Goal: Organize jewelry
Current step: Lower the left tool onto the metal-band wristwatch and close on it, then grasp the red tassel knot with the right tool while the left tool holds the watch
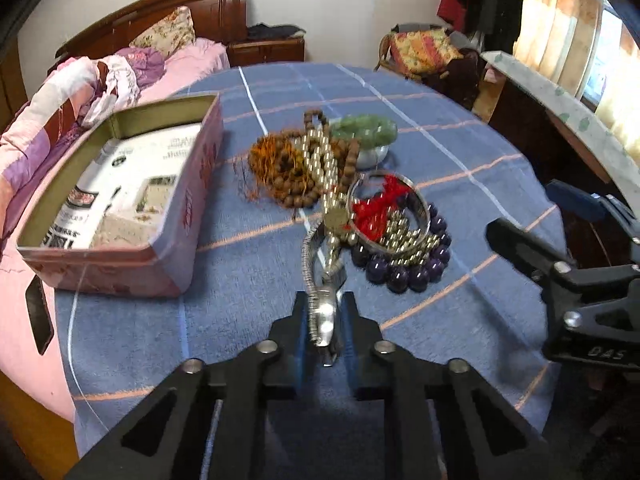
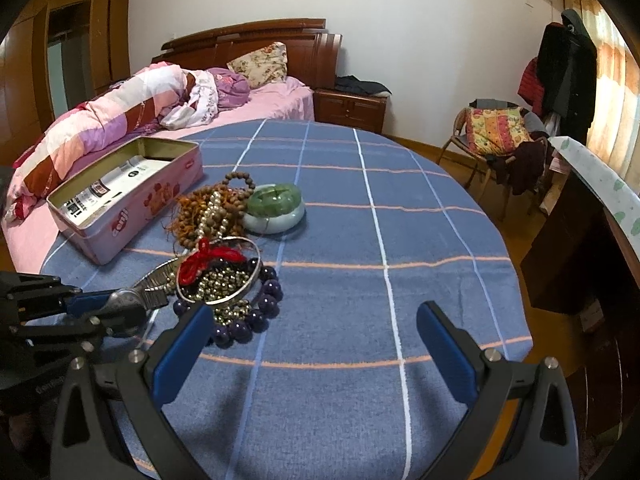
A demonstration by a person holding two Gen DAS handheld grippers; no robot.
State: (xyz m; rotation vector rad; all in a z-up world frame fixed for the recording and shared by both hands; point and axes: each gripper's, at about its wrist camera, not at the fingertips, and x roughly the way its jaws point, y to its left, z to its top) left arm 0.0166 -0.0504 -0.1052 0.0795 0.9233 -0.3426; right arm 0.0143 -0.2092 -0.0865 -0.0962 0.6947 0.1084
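Now your left gripper [image 1: 325, 312] is clamped on the silver watch [image 1: 325, 316] at the jewelry pile's [image 1: 352, 184] six o'clock edge, your right gripper [image 2: 316, 344] stands wide apart, and the pink tin [image 1: 120, 184] at nine o'clock holds only a printed sheet [image 1: 128, 188].

Bedroom, white walls [image 2: 420, 40], wood floor [image 2: 452, 160]. Ahead-left of the claw: bed [image 2: 280, 100] with dark wood headboard [image 2: 248, 40], nightstand [image 2: 350, 110] beside it. Ahead-right: cushioned chair [image 2: 496, 132], hanging coats [image 2: 568, 68], sunlit curtained window [image 2: 616, 92].
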